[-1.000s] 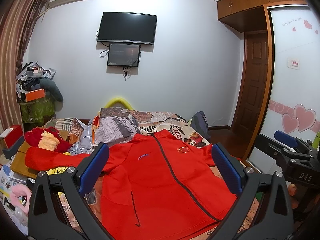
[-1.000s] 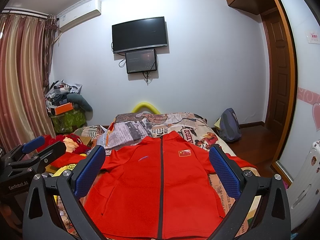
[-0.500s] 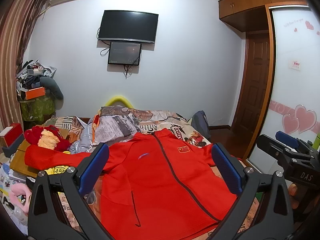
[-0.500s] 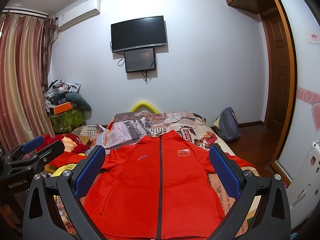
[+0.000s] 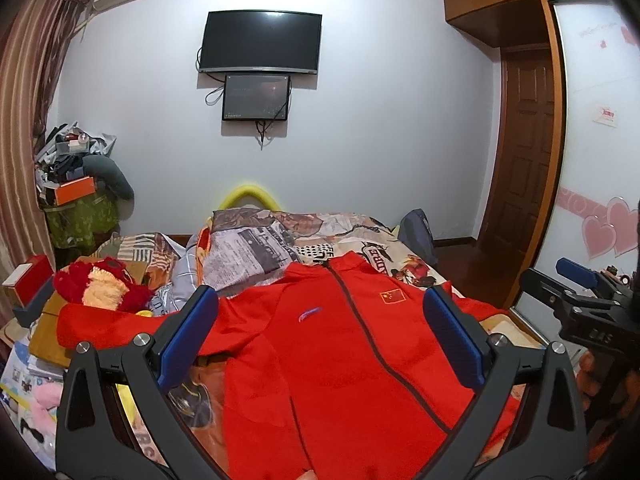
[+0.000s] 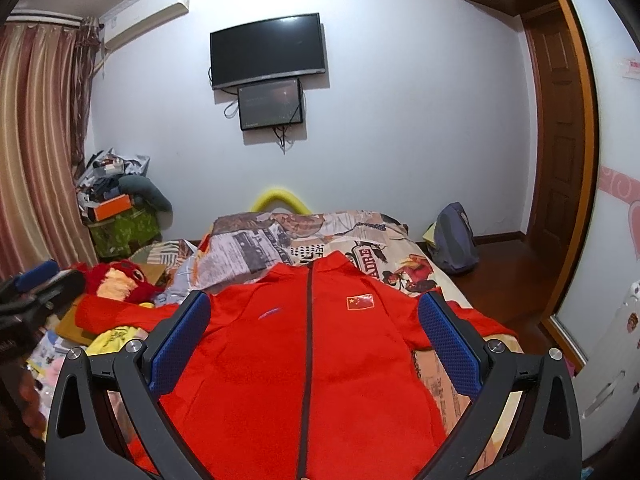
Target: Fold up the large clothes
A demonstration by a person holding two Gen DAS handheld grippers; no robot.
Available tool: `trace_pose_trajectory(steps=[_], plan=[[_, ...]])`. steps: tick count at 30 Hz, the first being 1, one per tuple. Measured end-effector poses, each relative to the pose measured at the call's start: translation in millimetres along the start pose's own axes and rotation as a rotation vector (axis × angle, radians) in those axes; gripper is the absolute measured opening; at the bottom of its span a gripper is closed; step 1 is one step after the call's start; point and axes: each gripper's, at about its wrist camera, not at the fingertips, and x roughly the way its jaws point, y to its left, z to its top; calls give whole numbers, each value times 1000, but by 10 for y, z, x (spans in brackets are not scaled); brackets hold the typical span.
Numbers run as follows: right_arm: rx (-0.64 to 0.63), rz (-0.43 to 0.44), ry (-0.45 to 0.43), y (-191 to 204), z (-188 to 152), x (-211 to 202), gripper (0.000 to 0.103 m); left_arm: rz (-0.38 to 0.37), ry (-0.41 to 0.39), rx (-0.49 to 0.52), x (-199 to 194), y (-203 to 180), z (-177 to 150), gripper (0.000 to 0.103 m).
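Observation:
A red zip-up jacket (image 5: 340, 364) (image 6: 304, 360) lies flat, front up and zipped, on a bed with a printed cover (image 5: 360, 240) (image 6: 360, 236). Its collar points to the far wall and both sleeves spread sideways. One sleeve (image 5: 120, 326) reaches over clutter at the left. My left gripper (image 5: 320, 332) hovers open above the jacket's chest, nothing between its blue pads. My right gripper (image 6: 314, 332) is open too, above the zip line. Each gripper shows at the edge of the other's view: the right one (image 5: 580, 280) and the left one (image 6: 40, 280).
A red plush toy (image 5: 100, 284), boxes and papers crowd the bed's left side. A folded printed quilt (image 5: 248, 248) lies beyond the collar. A backpack (image 6: 456, 240) stands on the wooden floor at the right, near a brown door (image 5: 524, 152). Two screens (image 5: 260, 40) hang on the wall.
Both grippers have tilted slightly, so the room sits a little differently in view. The jacket lies as before and both grippers stay open.

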Motion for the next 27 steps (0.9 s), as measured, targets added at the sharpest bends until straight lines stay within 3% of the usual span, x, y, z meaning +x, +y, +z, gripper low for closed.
trace_pose_trajectory(steps=[3, 7, 11, 14, 16, 18, 23, 27], plan=[[-21, -49, -16, -25, 72, 211, 103, 19, 8, -9, 174, 230, 97, 103], [-76, -110, -28, -52, 249, 582, 103, 104, -1, -14, 424, 574, 165, 103], [-82, -108, -3, -76, 326, 907, 103, 138, 22, -48, 748, 1007, 154, 103], [-79, -116, 31, -69, 289, 1183, 103, 230, 51, -64, 1031, 1355, 53, 103], [-77, -107, 79, -51, 224, 1388, 103, 298, 106, -81, 1258, 1612, -71, 103], [-78, -91, 144, -15, 146, 1619, 103, 319, 182, -125, 1482, 1885, -203, 103], [-120, -57, 258, 42, -109, 2051, 103, 309, 376, -316, 1937, 2629, -688, 103], [-161, -43, 367, 82, -270, 2424, 103, 283, 445, -456, 2098, 3071, -1007, 103]])
